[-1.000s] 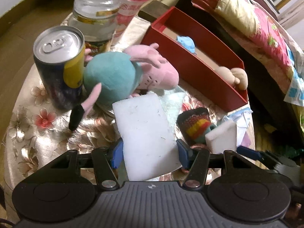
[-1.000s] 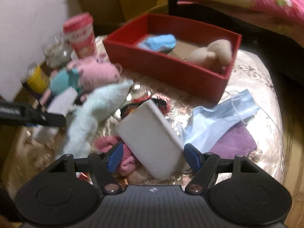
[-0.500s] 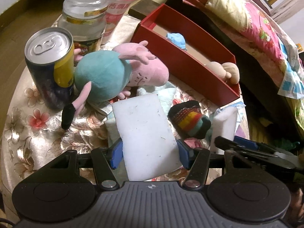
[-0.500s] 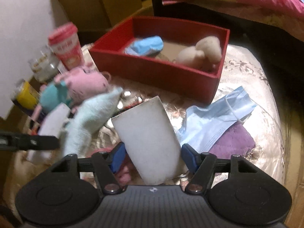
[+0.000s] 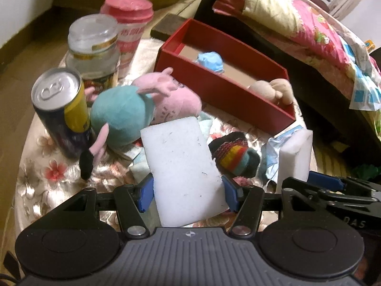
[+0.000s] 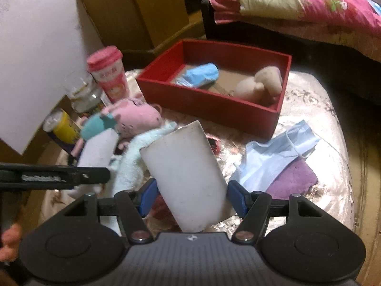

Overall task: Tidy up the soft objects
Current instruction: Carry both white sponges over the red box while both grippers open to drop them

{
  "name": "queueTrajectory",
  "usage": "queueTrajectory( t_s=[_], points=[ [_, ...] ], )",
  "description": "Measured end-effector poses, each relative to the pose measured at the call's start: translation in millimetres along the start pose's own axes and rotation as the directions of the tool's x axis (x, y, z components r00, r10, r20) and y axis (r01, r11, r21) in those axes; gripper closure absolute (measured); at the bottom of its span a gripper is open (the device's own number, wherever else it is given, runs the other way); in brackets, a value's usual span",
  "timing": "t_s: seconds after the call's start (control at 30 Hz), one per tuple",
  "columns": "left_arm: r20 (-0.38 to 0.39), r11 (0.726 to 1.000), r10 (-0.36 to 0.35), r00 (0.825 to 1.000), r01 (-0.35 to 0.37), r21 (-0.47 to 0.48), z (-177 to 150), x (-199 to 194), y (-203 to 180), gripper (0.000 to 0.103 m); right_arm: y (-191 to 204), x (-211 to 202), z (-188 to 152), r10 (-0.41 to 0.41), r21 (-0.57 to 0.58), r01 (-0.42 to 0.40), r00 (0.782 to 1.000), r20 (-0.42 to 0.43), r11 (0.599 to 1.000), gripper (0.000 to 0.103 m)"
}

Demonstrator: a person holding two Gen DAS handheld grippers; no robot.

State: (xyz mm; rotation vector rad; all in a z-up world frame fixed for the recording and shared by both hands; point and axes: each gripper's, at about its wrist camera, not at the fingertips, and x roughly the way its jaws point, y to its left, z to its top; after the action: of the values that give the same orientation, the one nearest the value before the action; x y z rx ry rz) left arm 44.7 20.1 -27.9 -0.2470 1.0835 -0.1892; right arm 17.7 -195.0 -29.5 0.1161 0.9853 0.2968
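Note:
My left gripper (image 5: 187, 195) is shut on a white sponge (image 5: 182, 166), held above the round table. My right gripper (image 6: 193, 200) is shut on a second white sponge (image 6: 185, 171), also lifted; this sponge also shows in the left wrist view (image 5: 295, 157). A red box (image 6: 214, 100) stands at the back, holding a blue mask (image 6: 200, 74) and a beige plush (image 6: 259, 85). A pink and teal pig plush (image 5: 142, 104), a light blue towel (image 6: 135, 157), a striped sock (image 5: 235, 157), a face mask (image 6: 278, 159) and a purple cloth (image 6: 293, 181) lie on the table.
A drink can (image 5: 62, 114), a glass jar (image 5: 95, 50) and a pink cup (image 5: 128, 31) stand at the table's left. A bed with a flowery quilt (image 5: 297, 21) lies behind the box. The floral tablecloth (image 5: 38, 166) covers the table.
Both grippers have risen with their sponges and drawn back from the table. The right gripper's sponge has turned more upright. The left gripper has shifted a little right.

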Motion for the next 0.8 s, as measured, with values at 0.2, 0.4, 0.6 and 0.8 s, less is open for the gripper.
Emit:
queueTrajectory(
  t_s=[0.2,0.4,0.6,0.8],
  points=[
    [0.073,0.999,0.002,0.997,-0.006,0.049,4.3,-10.8,-13.9,0.044,4.2,-21.8,7.1,0.0,0.009,-0.001,0.997,0.082,1.0,0.062],
    [0.164,0.994,0.017,0.986,-0.034,0.107,11.4,-23.1,-29.2,0.044,1.7,-36.8,14.8,-0.022,0.027,0.018,0.987,0.158,0.999,0.062],
    [0.204,0.989,0.014,0.979,-0.044,0.14,18.6,-25.8,-42.2,0.044,-0.6,-43.3,21.8,-0.067,0.042,0.059,0.973,0.221,0.997,0.062],
    [0.253,0.985,0.009,0.967,-0.052,0.164,33.1,-29.0,-52.7,0.043,-5.9,-51.4,31.0,-0.097,0.085,0.075,0.95,0.296,0.994,0.062]
  ],
)
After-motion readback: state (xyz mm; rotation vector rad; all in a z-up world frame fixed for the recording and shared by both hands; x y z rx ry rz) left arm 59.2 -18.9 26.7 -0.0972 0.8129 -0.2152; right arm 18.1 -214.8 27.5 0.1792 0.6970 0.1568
